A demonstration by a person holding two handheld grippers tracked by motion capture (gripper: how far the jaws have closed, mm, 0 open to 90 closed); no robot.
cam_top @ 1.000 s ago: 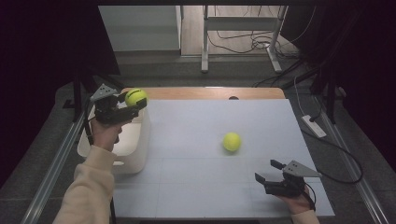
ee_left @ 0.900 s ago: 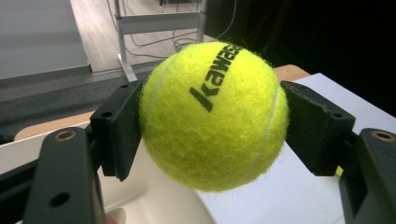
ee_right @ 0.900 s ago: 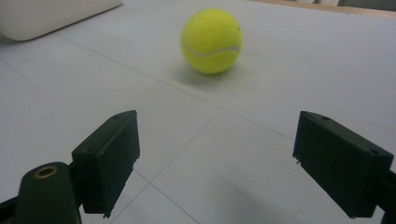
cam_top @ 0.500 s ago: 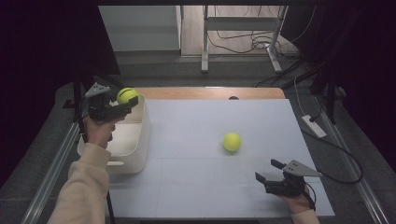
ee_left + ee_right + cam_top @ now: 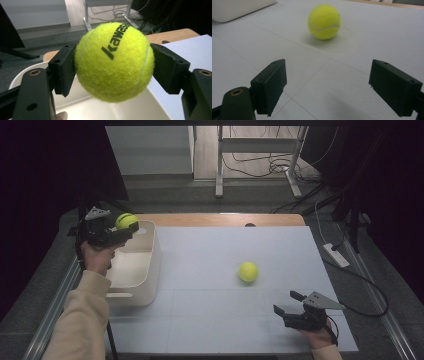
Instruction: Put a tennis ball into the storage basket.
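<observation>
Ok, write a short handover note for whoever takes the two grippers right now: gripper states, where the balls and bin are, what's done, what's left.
Left hand-held gripper: shut on a tennis ball, held above the far end of the white bin.
Right hand-held gripper: open, nothing between the jaws, low over the table's near right part.
Second ball: on the table, beyond the right gripper.
Done: first ball picked up and brought over the bin.
Left: probably release it into the bin, then take the second ball there too. No ball can be seen in the bin yet.
</observation>
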